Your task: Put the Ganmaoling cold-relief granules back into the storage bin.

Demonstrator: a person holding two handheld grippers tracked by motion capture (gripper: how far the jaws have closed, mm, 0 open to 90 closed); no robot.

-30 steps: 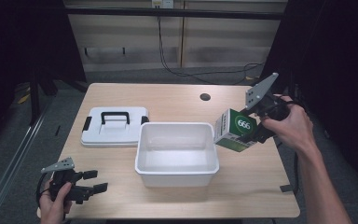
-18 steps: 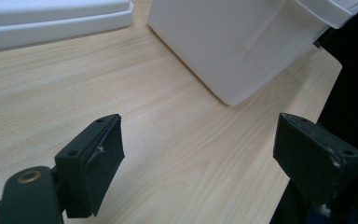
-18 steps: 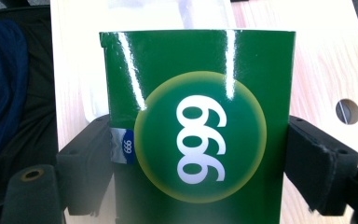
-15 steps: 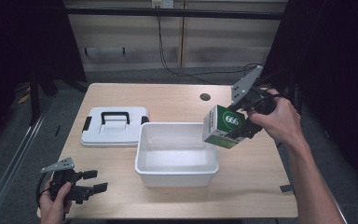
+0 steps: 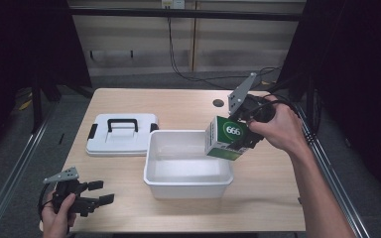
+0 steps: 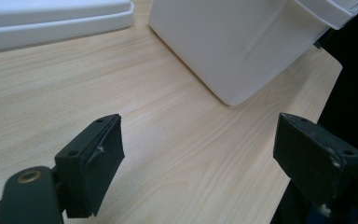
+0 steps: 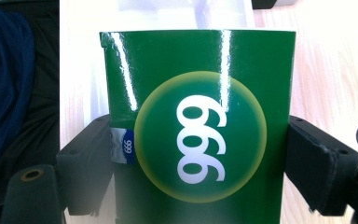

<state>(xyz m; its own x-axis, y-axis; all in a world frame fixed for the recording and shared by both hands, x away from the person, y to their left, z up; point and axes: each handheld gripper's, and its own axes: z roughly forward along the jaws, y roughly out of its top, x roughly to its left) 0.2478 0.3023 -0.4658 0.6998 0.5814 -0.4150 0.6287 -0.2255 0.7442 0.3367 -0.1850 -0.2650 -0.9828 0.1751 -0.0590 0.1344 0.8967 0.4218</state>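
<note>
A green box (image 5: 224, 137) marked 666 hangs tilted over the right end of the white plastic bin (image 5: 159, 179). My right gripper (image 5: 238, 135) is shut on the box, one jaw on each side of it. In the right gripper view the green box (image 7: 198, 126) stands between both black jaws, with the white bin (image 7: 81, 70) beneath it. My left gripper (image 5: 95, 196) rests open at the table's front left corner, a hand around it. In the left gripper view its jaws stand wide apart over bare wood, with the bin's outer wall (image 6: 242, 42) ahead.
The bin's white lid (image 5: 121, 134) with a black handle lies flat to the left of the bin; its edge (image 6: 51, 23) appears in the left gripper view. A round cable hole (image 5: 218, 103) sits in the tabletop at the back. Dark floor surrounds the table (image 5: 273, 188).
My right gripper has carried the green box leftward and down, from beside the bin's right wall to over its right end. The left gripper has stayed put.
</note>
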